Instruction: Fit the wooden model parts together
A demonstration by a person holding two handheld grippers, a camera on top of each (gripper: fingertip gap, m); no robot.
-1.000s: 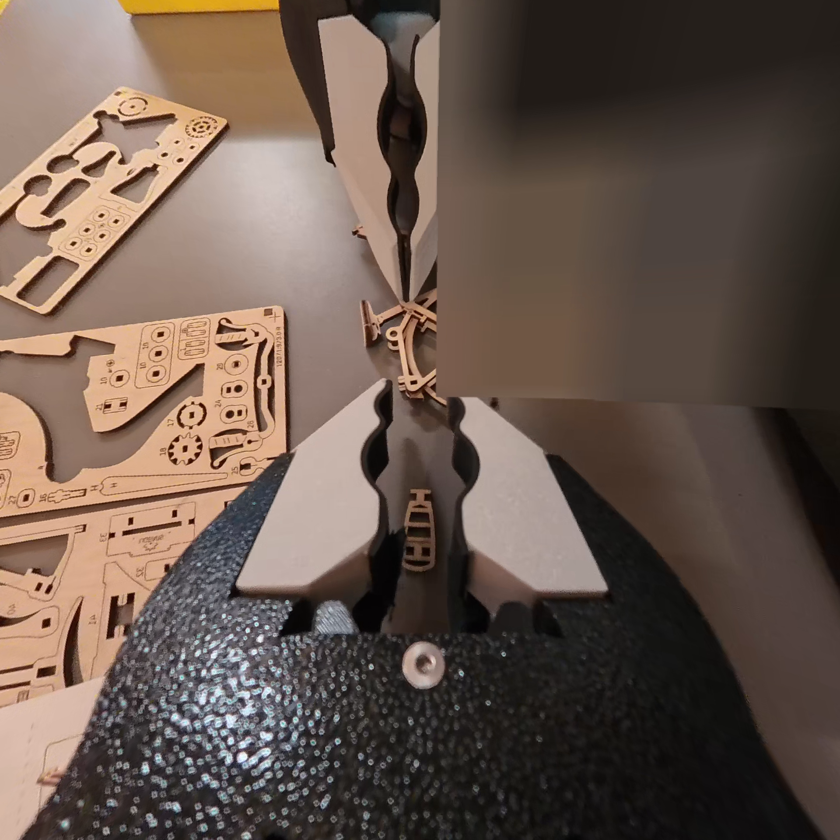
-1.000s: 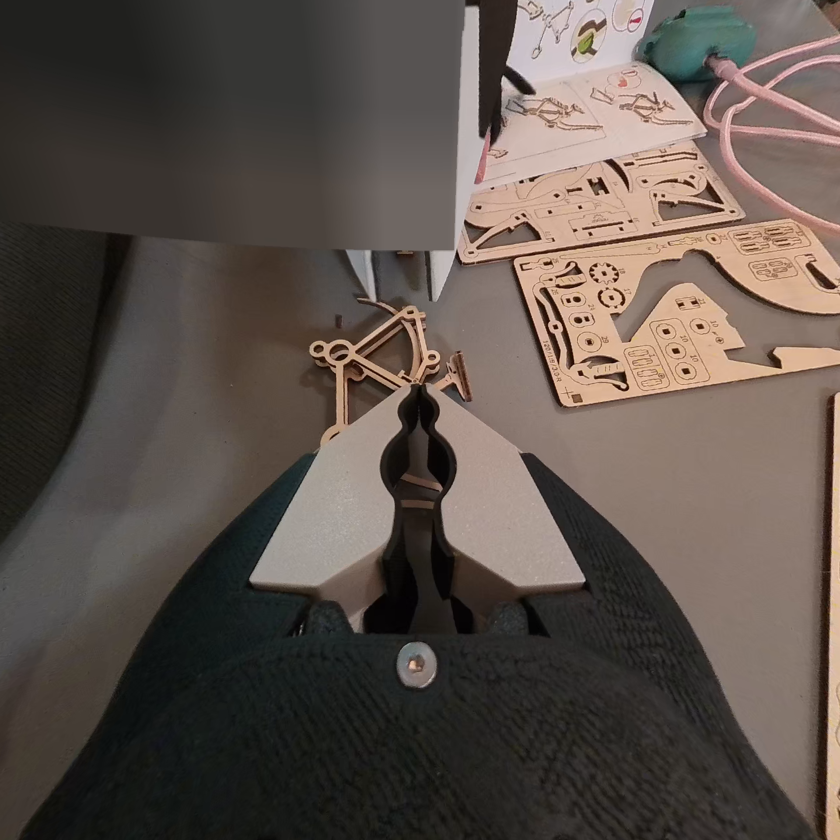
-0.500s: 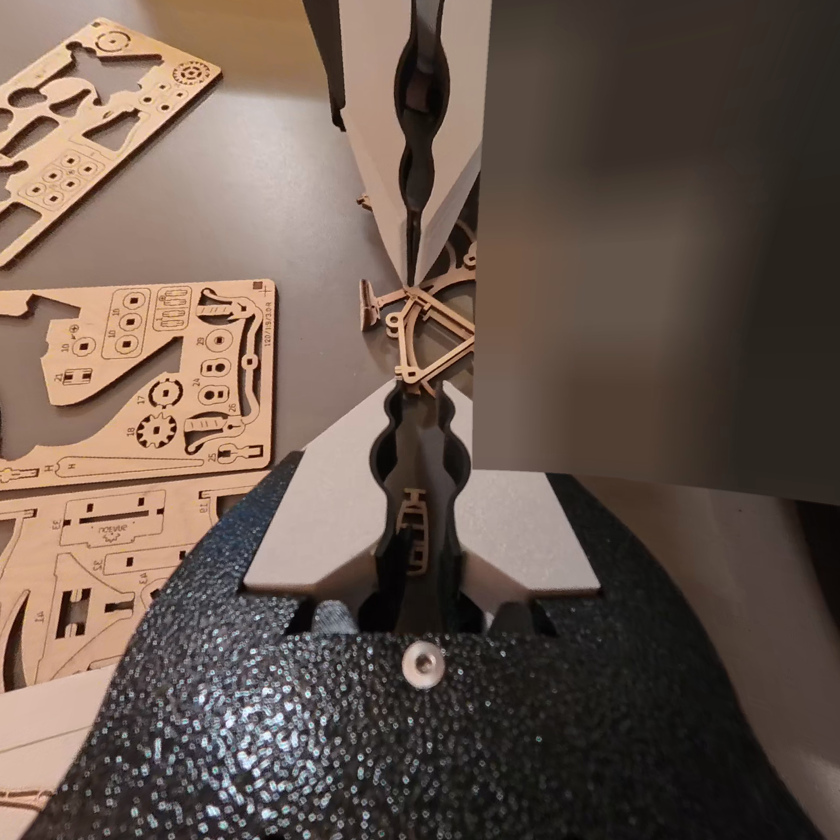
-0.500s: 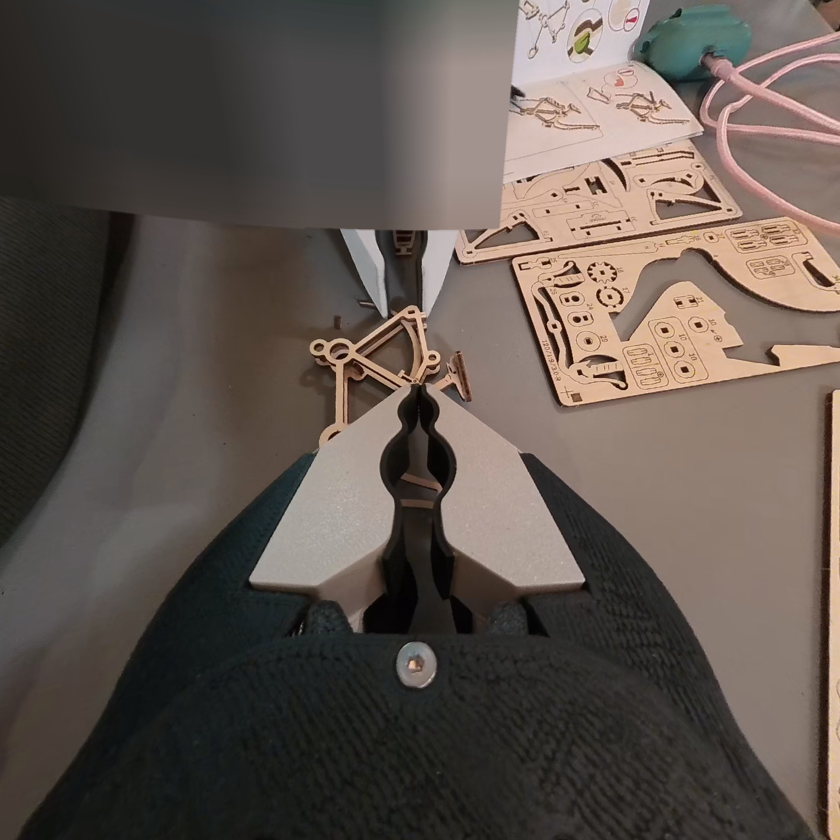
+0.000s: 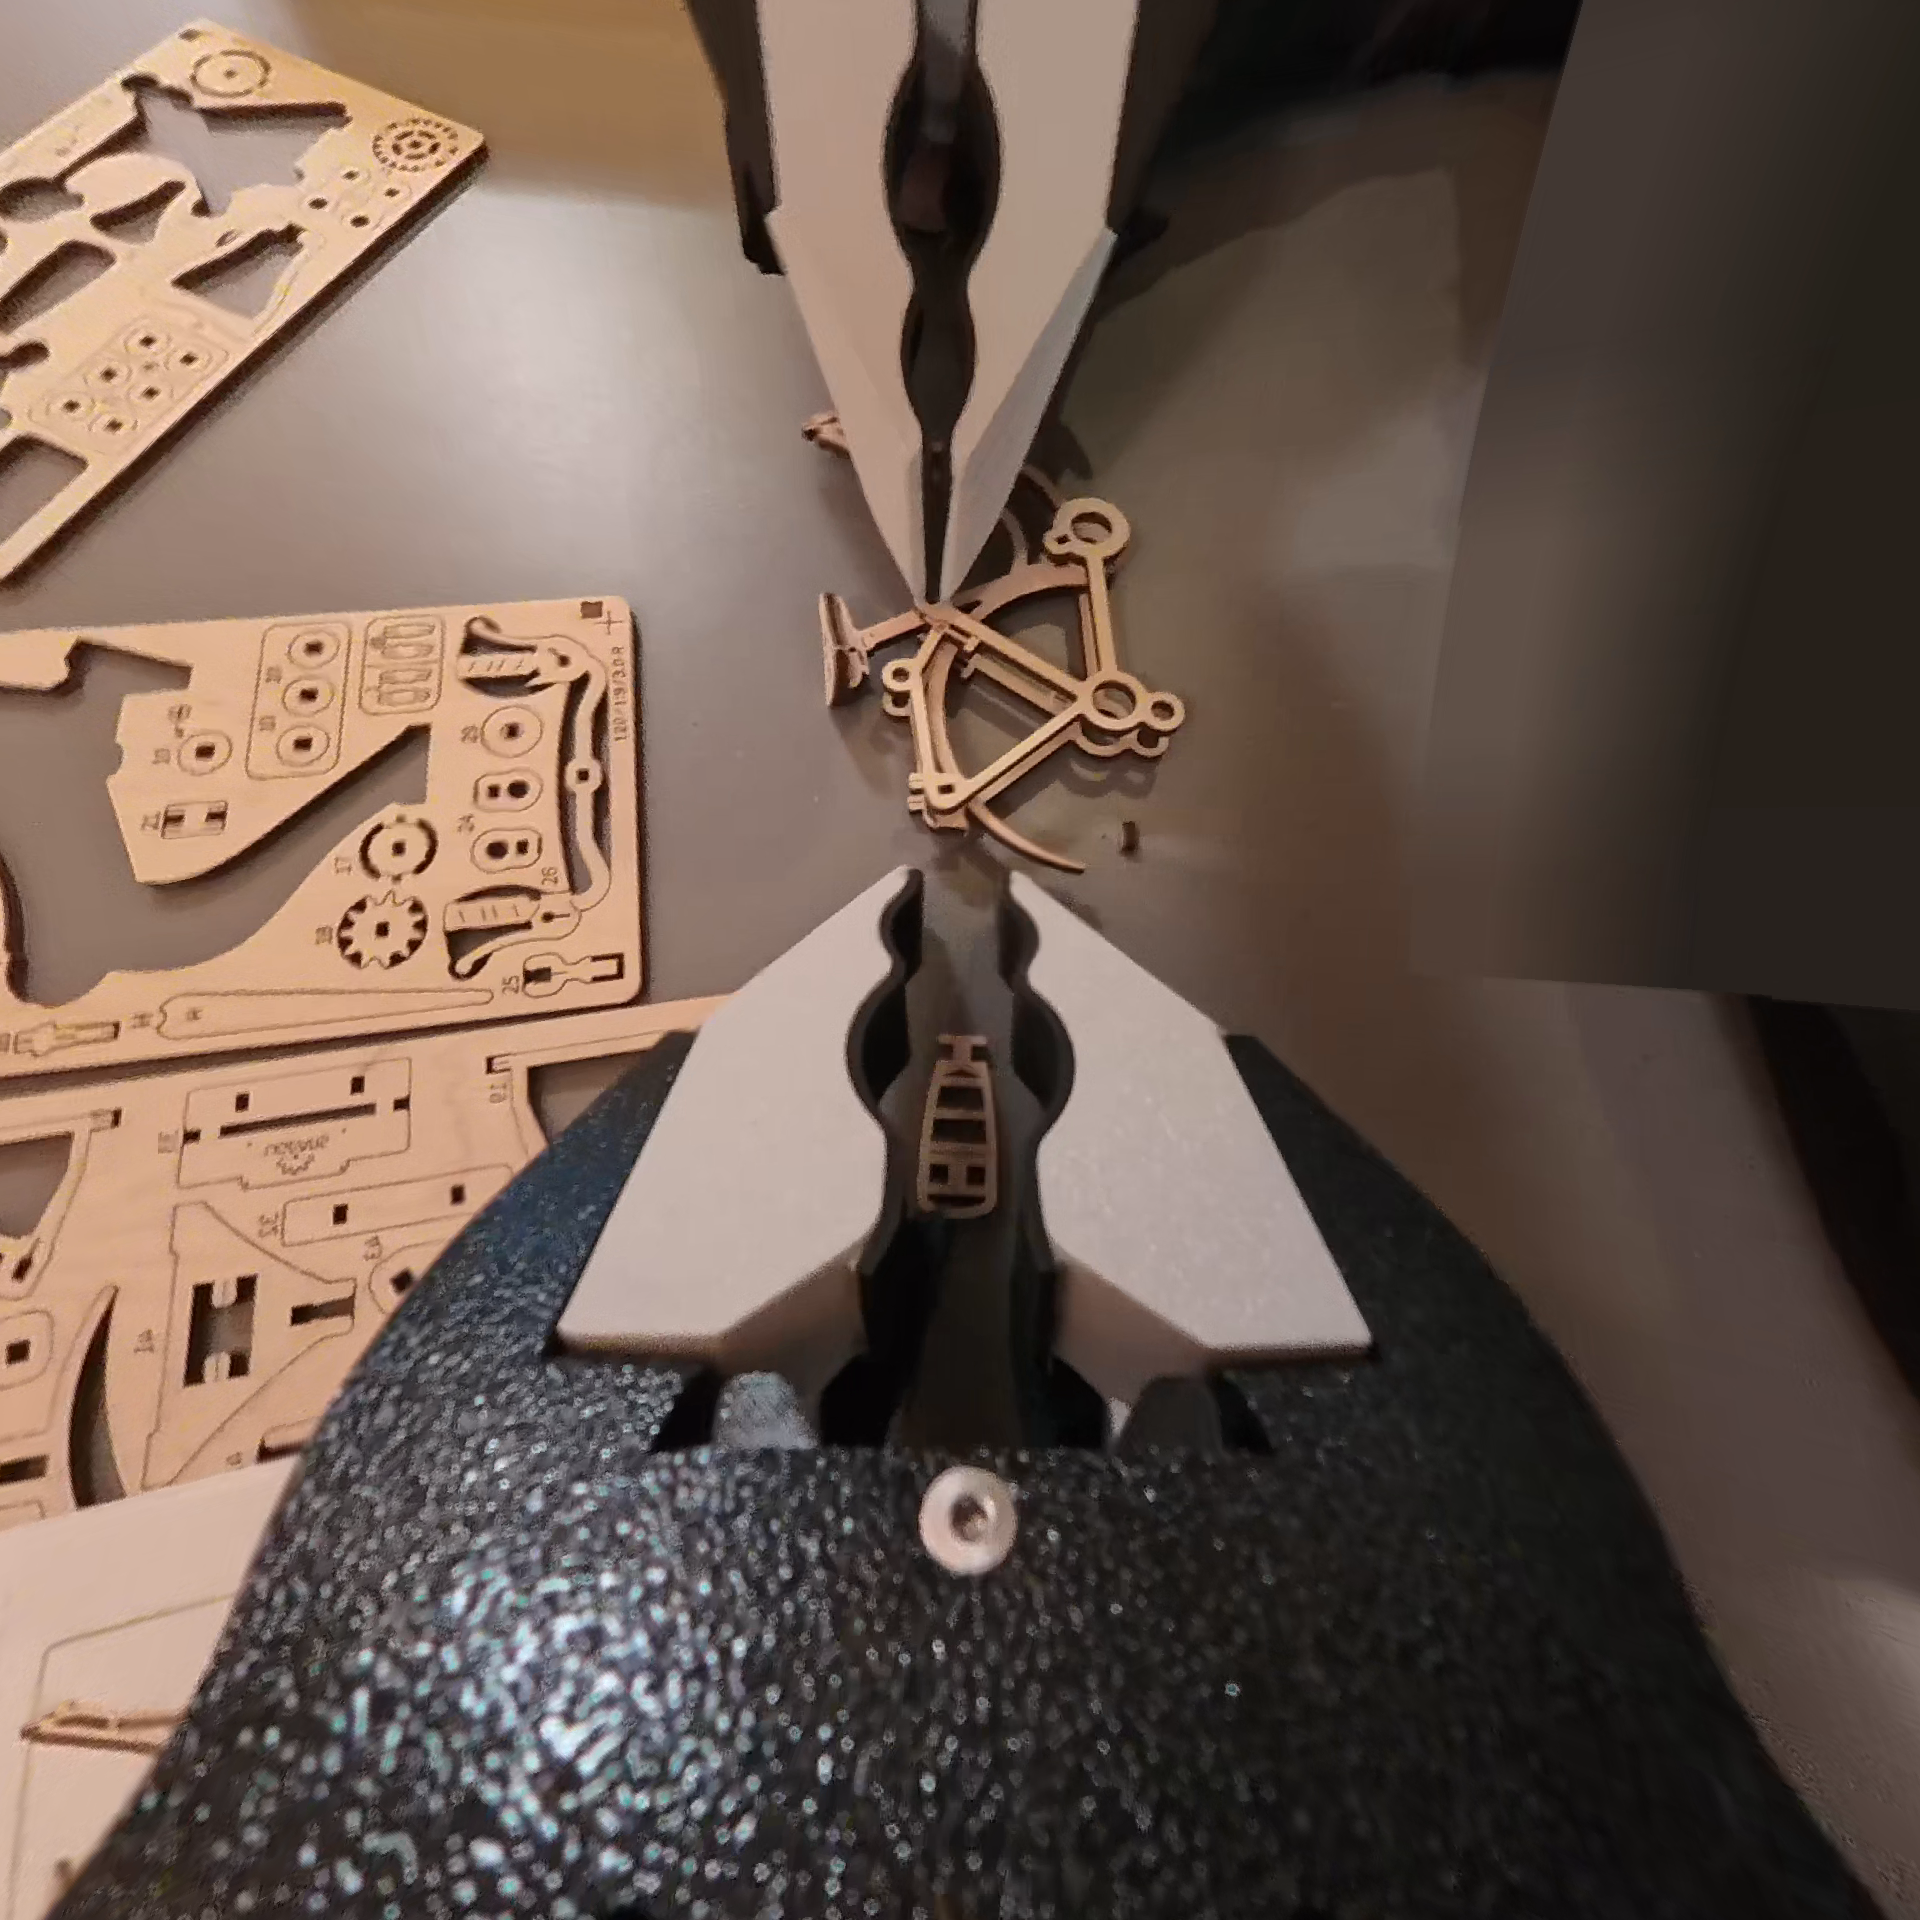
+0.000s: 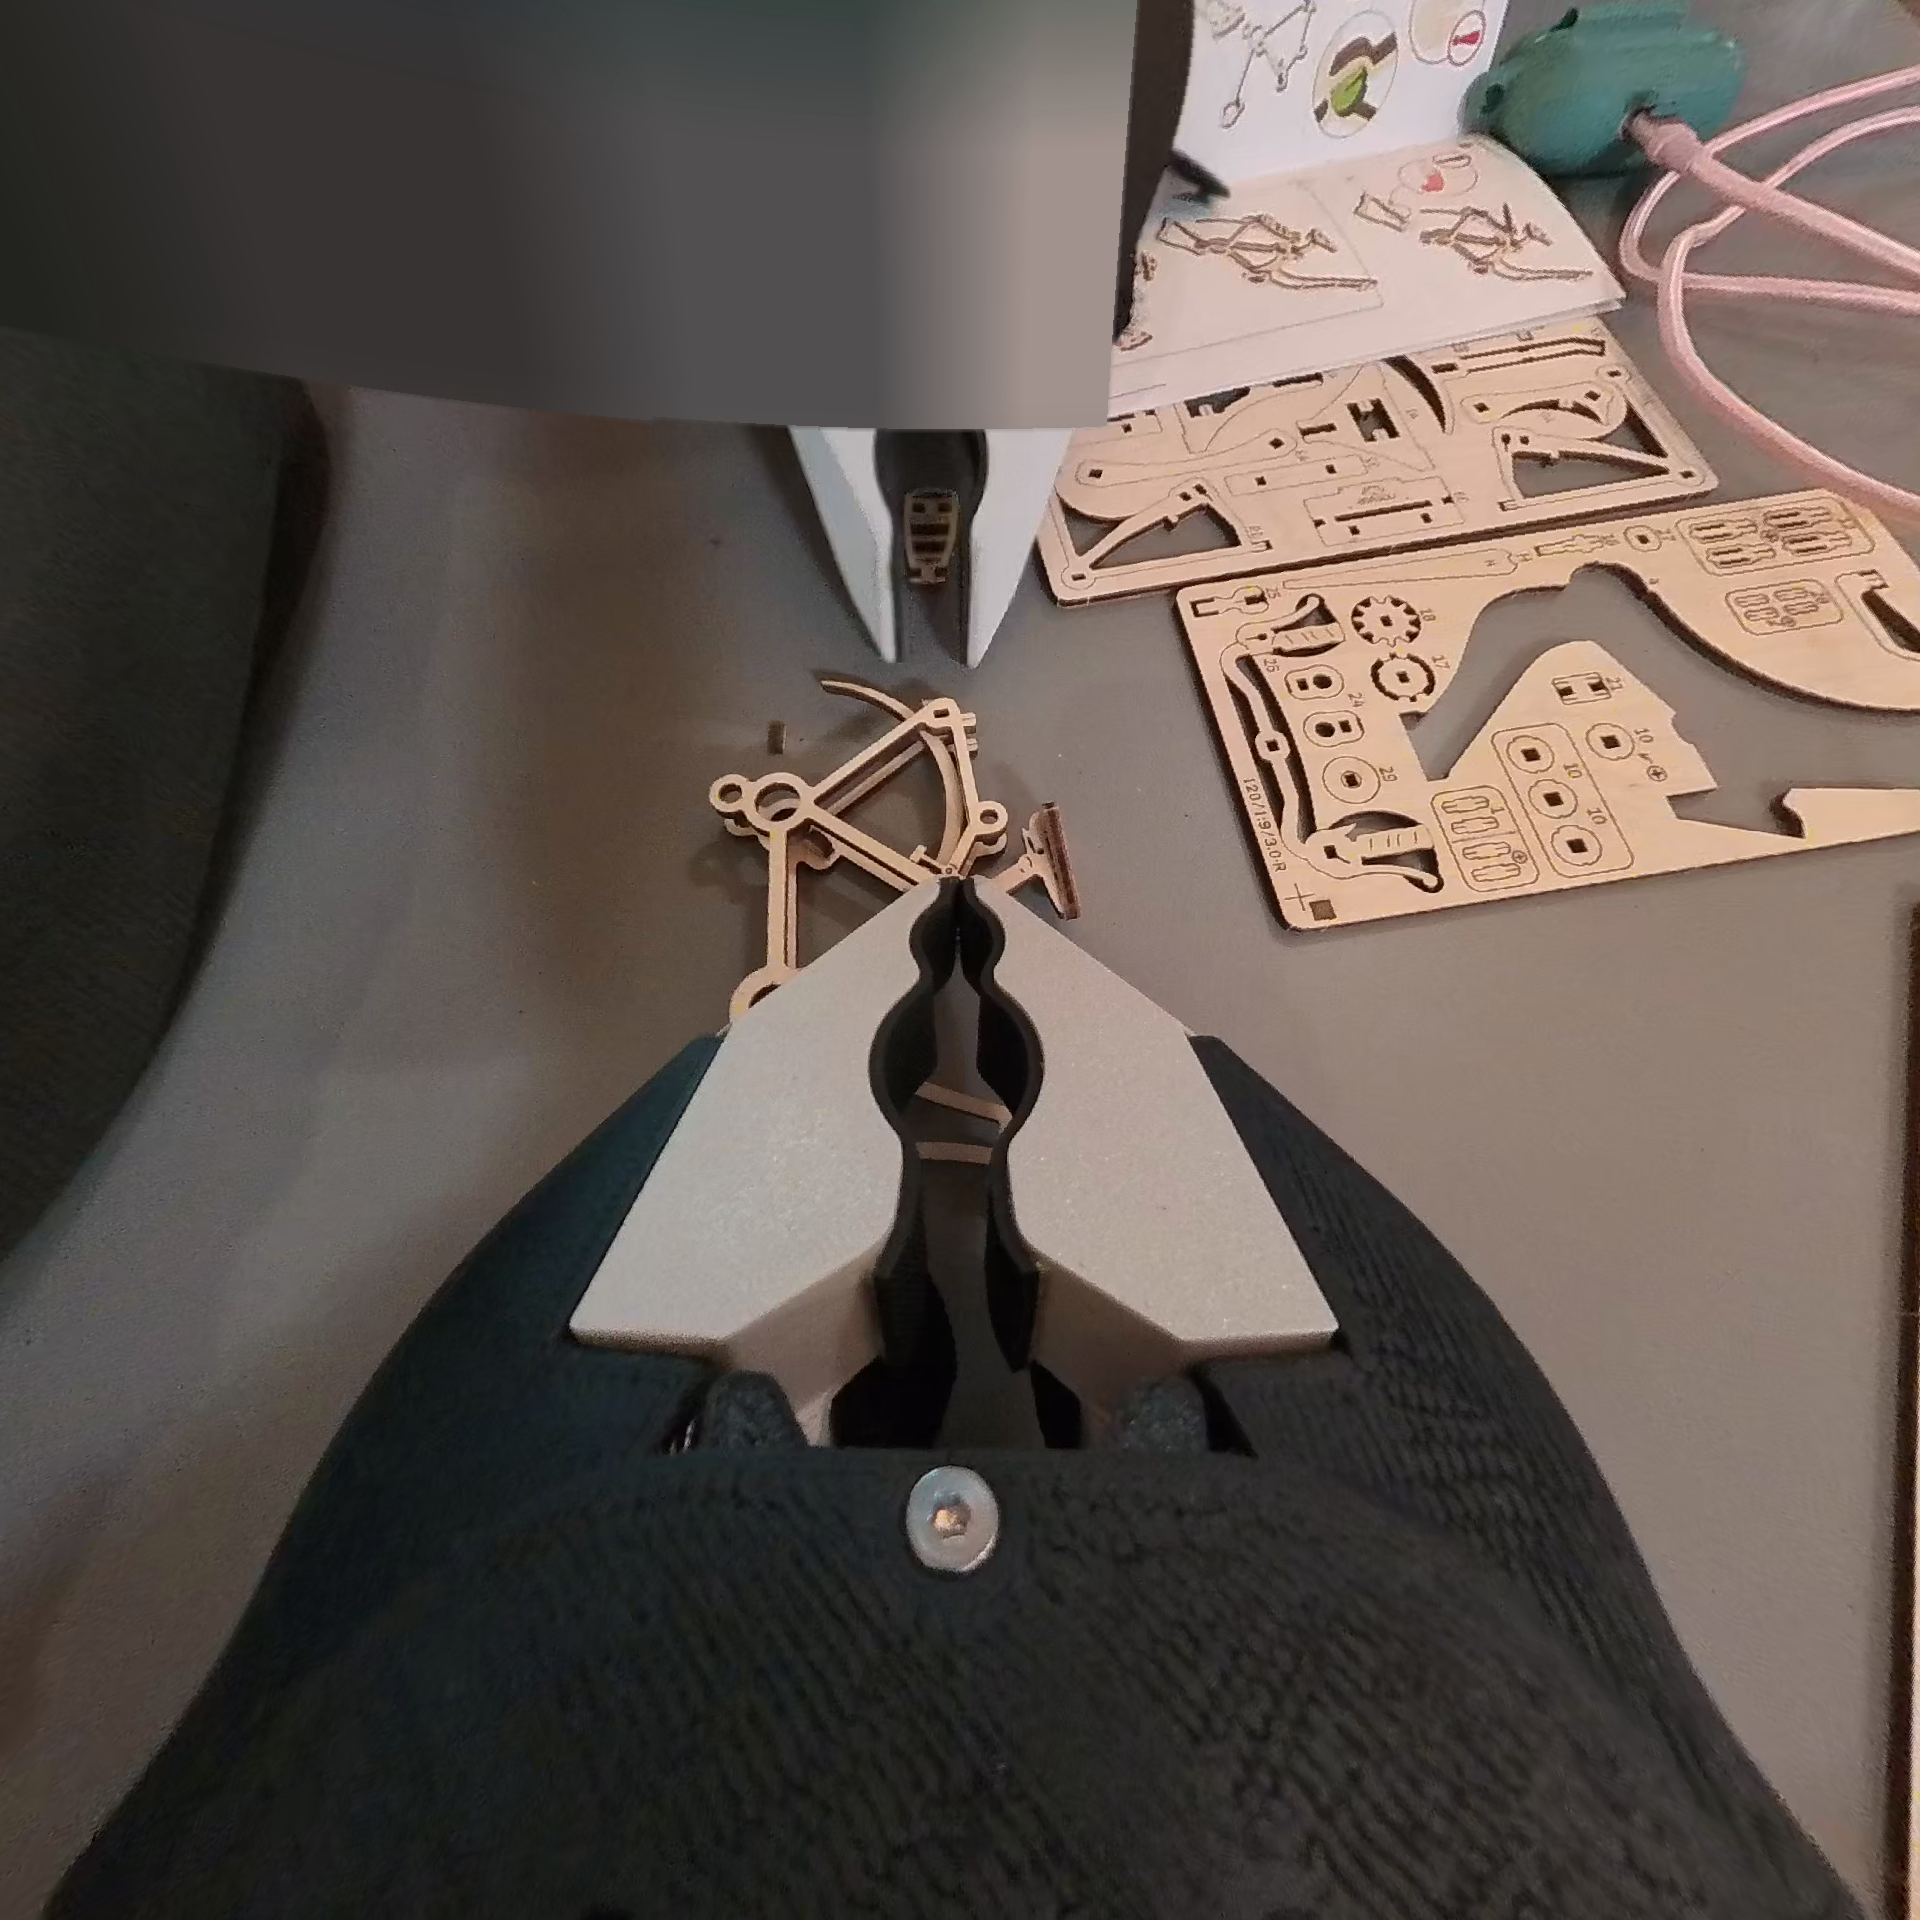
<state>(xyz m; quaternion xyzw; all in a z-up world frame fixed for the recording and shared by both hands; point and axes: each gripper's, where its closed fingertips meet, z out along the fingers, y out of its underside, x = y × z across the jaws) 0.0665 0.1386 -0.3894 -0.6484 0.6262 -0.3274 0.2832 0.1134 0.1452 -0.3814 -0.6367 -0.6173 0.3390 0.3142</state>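
A partly built wooden model [image 5: 1023, 707] of arcs, struts and rings lies on the grey table. It also shows in the right wrist view [image 6: 831, 821]. My right gripper [image 6: 953, 883] is shut on one of its struts at the near edge; it shows from the front in the left wrist view [image 5: 935, 587]. My left gripper [image 5: 963, 883] holds a small ladder-shaped wooden piece [image 5: 956, 1127] between its pads, tips slightly apart, a short way from the model. The right wrist view shows this gripper [image 6: 932, 657] and the piece [image 6: 928, 535] just beyond the model.
Several laser-cut wooden part sheets [image 5: 343, 790] lie left of the left gripper; they appear at the right in the right wrist view [image 6: 1507, 748]. An instruction booklet [image 6: 1351, 249], a teal object [image 6: 1600, 94] and a pink cable [image 6: 1787, 260] lie behind. A tiny chip [image 6: 774, 735] lies by the model. Left tips to right tips: about 6 centimeters.
The left gripper's jaws narrowed around the small piece. It moved up to the model's edge, then drew back a little. The right gripper stayed shut on the model.
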